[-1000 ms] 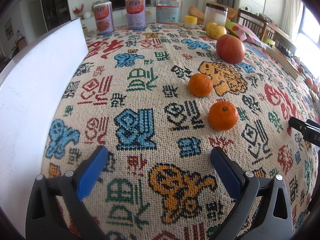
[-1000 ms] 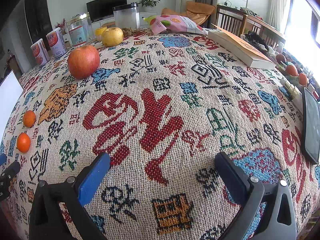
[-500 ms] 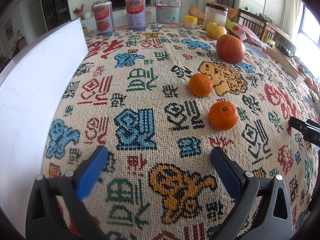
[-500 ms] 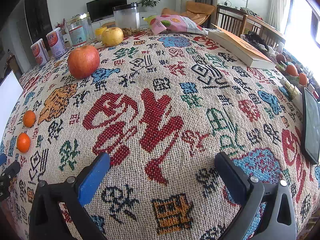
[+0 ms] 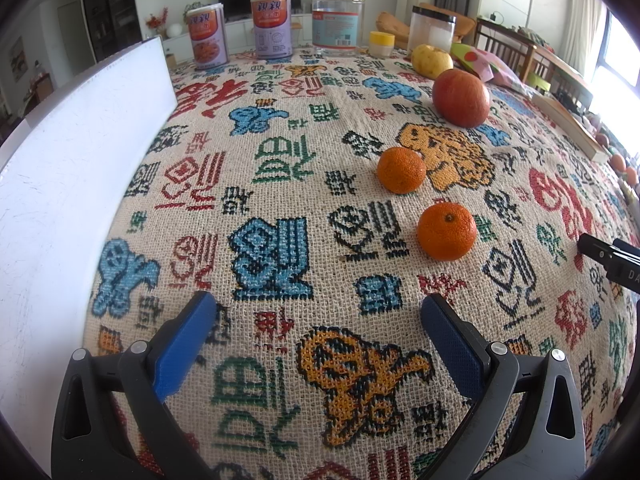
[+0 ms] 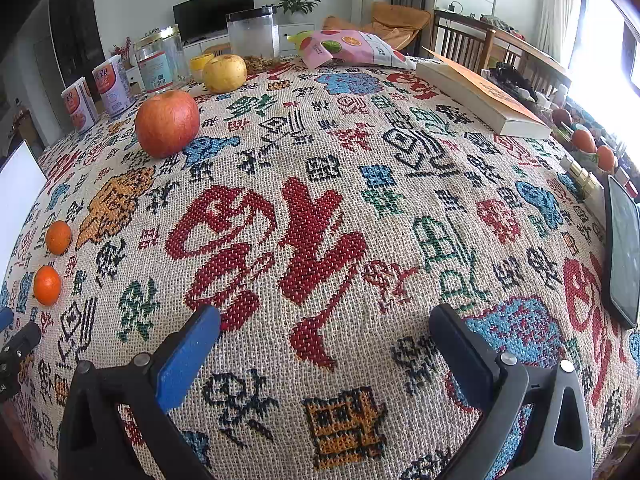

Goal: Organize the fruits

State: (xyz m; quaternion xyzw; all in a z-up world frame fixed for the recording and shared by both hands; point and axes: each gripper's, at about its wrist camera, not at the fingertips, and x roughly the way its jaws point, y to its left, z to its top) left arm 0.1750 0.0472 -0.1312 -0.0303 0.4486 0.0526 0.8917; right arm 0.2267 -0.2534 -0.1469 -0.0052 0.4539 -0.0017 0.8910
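Note:
Two mandarins lie on the patterned tablecloth: a near one [image 5: 446,231] [image 6: 47,285] and a far one [image 5: 401,169] [image 6: 58,237]. Behind them stand a red apple [image 5: 461,97] [image 6: 167,123] and a yellow apple [image 5: 432,61] [image 6: 224,73]. My left gripper [image 5: 316,312] is open and empty, low over the cloth, short of the near mandarin and left of it. My right gripper [image 6: 325,324] is open and empty over the cloth's middle, far right of the fruit.
A white board [image 5: 72,168] stands along the left edge. Two cans [image 5: 209,41], a glass jar [image 5: 338,18] and a clear canister [image 6: 252,35] line the back. A snack bag [image 6: 352,47], a book [image 6: 480,96] and a phone [image 6: 622,252] lie on the right.

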